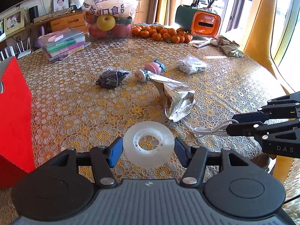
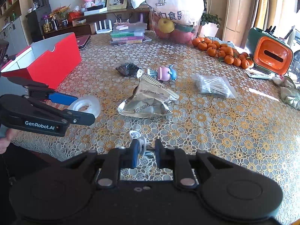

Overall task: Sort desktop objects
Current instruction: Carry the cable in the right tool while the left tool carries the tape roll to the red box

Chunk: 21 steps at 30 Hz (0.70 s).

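The left hand-held gripper (image 1: pixel 148 150) clamps a clear tape roll (image 1: pixel 148 144) between its blue pads, lifted just above the worktop (image 1: pixel 75 97). The right hand-held gripper (image 2: pixel 146 152) stands narrowly parted around a white coiled cable (image 2: pixel 139 139) lying on the worktop. Ahead of both lies a silver foil packet (image 2: pixel 148 101); a red box (image 2: pixel 50 61) sits left of the left hand-held gripper.
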Each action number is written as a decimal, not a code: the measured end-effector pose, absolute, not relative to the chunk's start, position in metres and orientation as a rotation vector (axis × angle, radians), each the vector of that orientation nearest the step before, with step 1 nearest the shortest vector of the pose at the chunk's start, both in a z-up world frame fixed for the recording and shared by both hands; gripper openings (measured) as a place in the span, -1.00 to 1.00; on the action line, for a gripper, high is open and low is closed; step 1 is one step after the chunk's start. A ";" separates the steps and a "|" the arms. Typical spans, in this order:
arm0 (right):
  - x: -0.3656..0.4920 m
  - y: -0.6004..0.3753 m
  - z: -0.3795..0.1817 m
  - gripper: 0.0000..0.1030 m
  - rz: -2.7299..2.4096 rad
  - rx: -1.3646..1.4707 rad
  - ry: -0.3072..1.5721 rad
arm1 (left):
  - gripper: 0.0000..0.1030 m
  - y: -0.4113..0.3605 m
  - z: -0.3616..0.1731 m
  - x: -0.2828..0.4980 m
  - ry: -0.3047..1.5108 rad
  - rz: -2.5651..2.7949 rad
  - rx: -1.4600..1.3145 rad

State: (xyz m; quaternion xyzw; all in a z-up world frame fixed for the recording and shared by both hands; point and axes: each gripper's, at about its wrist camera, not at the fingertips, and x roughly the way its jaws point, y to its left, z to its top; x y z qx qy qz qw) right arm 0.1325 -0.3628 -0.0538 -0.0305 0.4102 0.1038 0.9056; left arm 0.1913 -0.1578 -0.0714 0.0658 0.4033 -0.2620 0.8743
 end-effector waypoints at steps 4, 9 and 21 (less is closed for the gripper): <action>0.125 -0.359 -0.045 -0.66 0.204 -0.067 0.834 | 0.13 -0.149 -0.058 0.178 0.831 -0.548 0.130; 0.125 -0.356 -0.032 -0.68 0.192 -0.085 0.810 | 0.13 -0.136 -0.043 0.168 0.823 -0.547 0.115; 0.142 -0.351 -0.013 -0.72 0.193 -0.099 0.776 | 0.13 -0.116 -0.025 0.166 0.809 -0.532 0.110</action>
